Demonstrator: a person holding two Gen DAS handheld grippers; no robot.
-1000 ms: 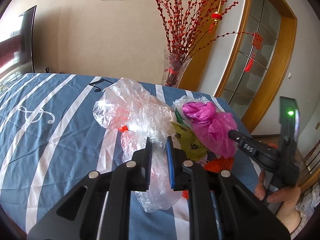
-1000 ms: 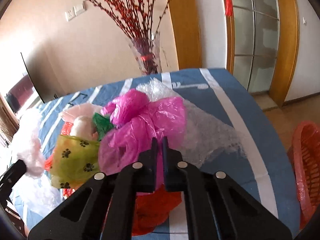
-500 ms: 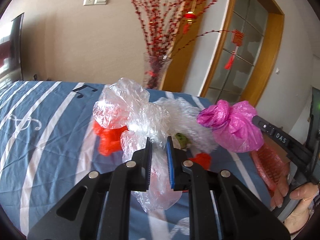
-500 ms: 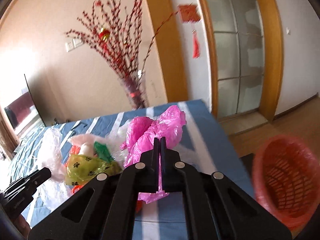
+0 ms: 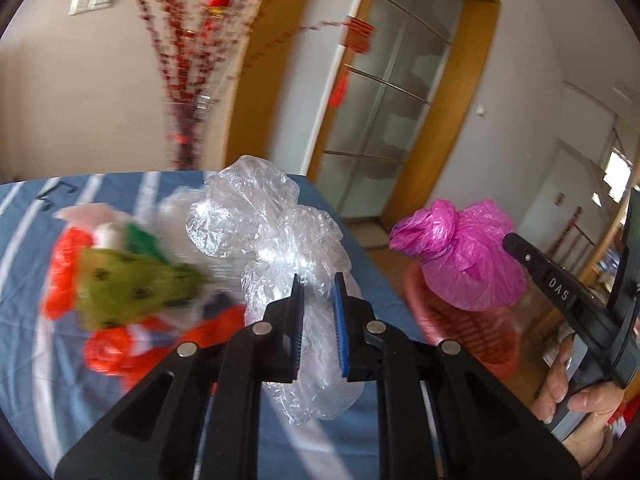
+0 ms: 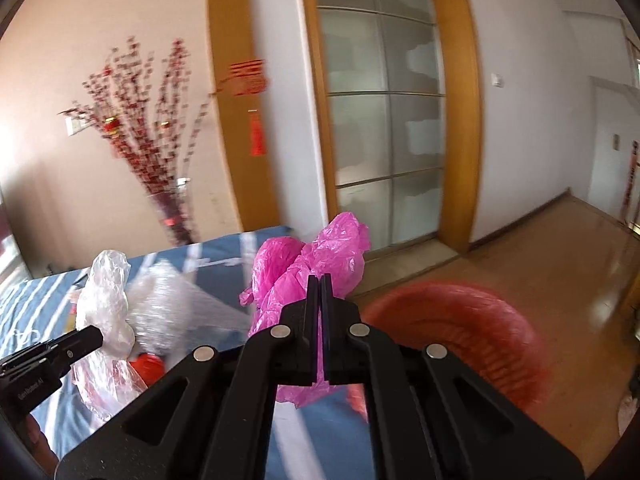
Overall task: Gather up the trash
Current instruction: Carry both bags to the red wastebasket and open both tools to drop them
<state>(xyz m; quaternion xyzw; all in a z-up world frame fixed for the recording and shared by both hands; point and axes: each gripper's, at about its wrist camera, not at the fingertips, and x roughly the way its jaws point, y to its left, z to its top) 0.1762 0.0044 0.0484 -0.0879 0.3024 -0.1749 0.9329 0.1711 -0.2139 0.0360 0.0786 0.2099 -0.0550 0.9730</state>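
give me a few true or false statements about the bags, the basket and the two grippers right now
1. The right hand-held gripper is shut on the pink bag. True.
2. The left hand-held gripper holds a green bag. False: it grips the clear bag; the green bag lies on the table.
3. The red basket stands on the table. False: it sits on the wooden floor beside the table.
4. The pink bag is inside the basket. False: it hangs from the gripper, in the air.
5. A vase of red branches stands behind the table. True.
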